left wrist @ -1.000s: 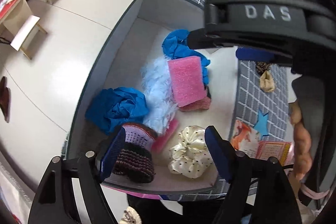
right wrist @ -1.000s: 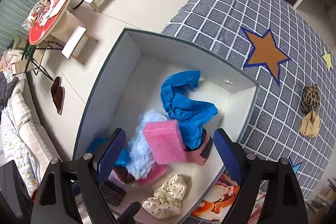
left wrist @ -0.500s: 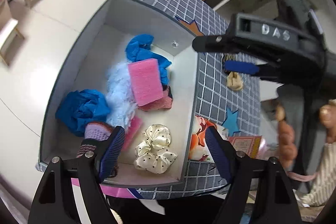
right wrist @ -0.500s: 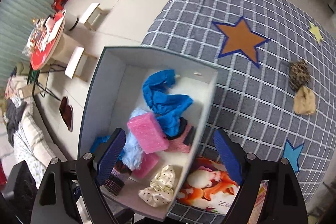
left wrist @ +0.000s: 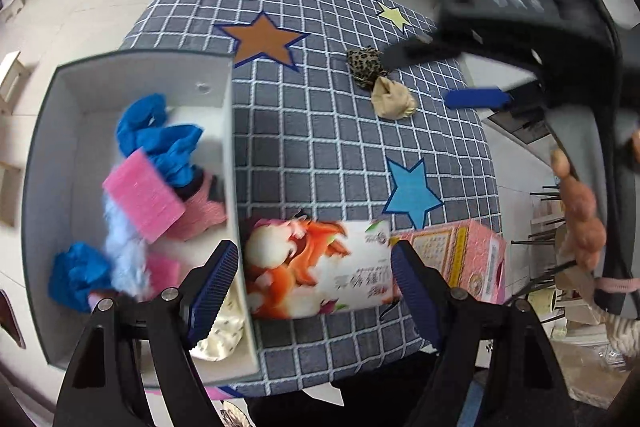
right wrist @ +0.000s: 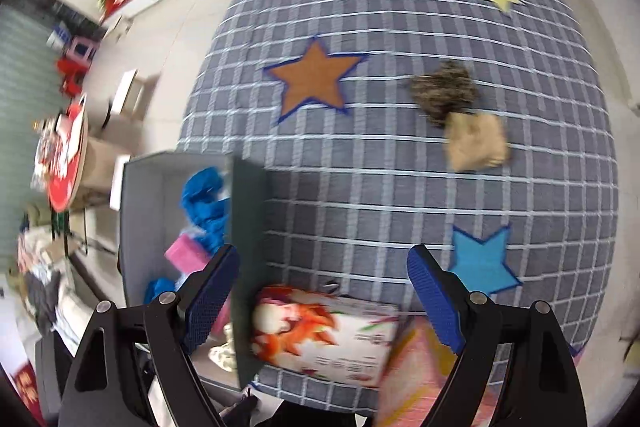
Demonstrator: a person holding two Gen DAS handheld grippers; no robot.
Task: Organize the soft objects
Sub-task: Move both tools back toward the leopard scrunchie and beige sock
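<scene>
Left wrist view: left claw [left wrist: 314,291] spread wide, holding nothing, poised over the box [left wrist: 230,131] wall and a glossy printed carton [left wrist: 320,267]. Inside the box, crumpled blue cloth [left wrist: 164,139], a ridged pink sponge [left wrist: 144,195], pale fluffy fibre [left wrist: 124,247] and a cream dotted scrunchie [left wrist: 224,327]. On the checked quilted worktop [left wrist: 320,131], a leopard scrunchie [left wrist: 364,67] touching a beige scrunchie [left wrist: 392,99], both well apart from the box. Right claw [left wrist: 444,75] above them, fingers apart, blurred. Open cloth between box and scrunchies.

Right wrist view: right claw [right wrist: 324,299] wide open, empty, above the carton [right wrist: 324,335] and a pink carton [right wrist: 416,379] at the near edge. Leopard scrunchie [right wrist: 444,91] and beige scrunchie [right wrist: 476,143] ahead, touching, motion-blurred. Box [right wrist: 248,227] at left, by the worktop [right wrist: 360,187] edge.
</scene>
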